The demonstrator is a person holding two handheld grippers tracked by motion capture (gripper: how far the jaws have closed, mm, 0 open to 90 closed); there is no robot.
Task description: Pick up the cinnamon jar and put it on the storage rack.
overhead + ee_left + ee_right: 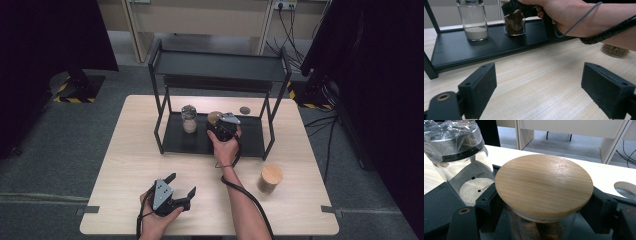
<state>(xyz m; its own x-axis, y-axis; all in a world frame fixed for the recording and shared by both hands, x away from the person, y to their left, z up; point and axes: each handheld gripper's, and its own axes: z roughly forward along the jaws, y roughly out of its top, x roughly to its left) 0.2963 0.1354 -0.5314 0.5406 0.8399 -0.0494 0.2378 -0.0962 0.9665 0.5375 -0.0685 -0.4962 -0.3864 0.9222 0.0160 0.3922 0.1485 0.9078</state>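
I am working two hand-held grippers at a pale wooden table [130,150] that carries a black two-tier metal rack [215,67] along its far edge.

Near the table's front edge, my left gripper [181,186] rests low with its jaws spread wide and nothing between them; in the left gripper view its black pads [482,87] frame bare wood.

On the rack's bottom shelf, toward its left end, stands a glass jar of white powder [189,119], its top wrapped in crinkled plastic film. Just to its right, my right gripper [219,125] pinches a glass jar with a wooden lid [544,186] just below the lid, dark brown contents inside. This jar sits upright on, or just above, the shelf's middle.

Risks, as I judge them: the two jars stand close, so a sideways swing could knock the powder jar over. The grip sits high on smooth glass, so the jar could slip or tilt. Lifting steeply could strike the rack's upper shelf.

At the table's right front stands another wooden-lidded jar [270,180], well apart.

I cannot tell whether the held jar's base touches the shelf; my hand hides it. A small dark disc [245,109] behind the rack is too small to identify.
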